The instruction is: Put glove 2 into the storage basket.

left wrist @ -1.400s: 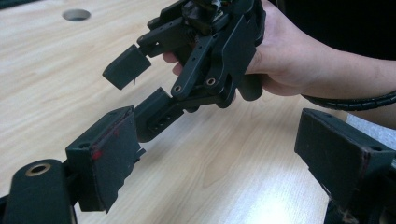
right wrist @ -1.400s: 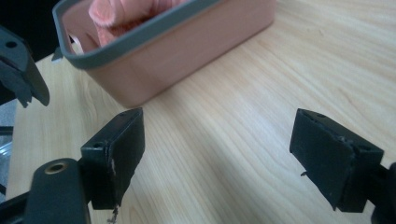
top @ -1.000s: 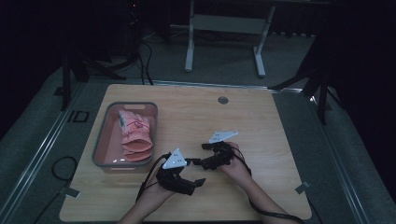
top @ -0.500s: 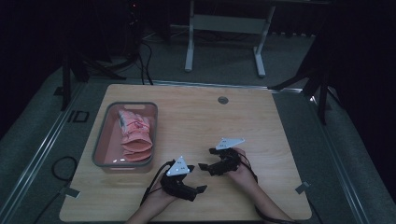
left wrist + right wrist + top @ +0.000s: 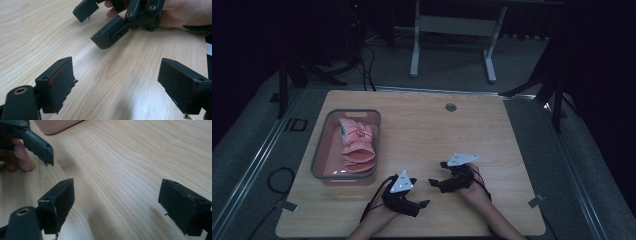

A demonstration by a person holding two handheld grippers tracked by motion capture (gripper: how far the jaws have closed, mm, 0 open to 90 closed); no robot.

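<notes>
My left gripper rests low over the wooden table near its front edge, jaws pointing right. In the left gripper view its jaws stand wide apart with bare wood between them. My right gripper sits just to the right, pointing left toward it. It is open too, and nothing lies between its jaws. The two grippers face each other a short way apart. A grey bin at the table's left holds folded pink cloth pieces.
A round grommet sits in the table near its far edge. A metal stand is on the floor behind the table. Bare wood spans the middle and right of the table. The bin's corner lies ahead of the right gripper.
Both hands have drawn back toward the near edge and sunk closer to the tabletop. The jaws of both grippers stayed apart and took hold of nothing.
</notes>
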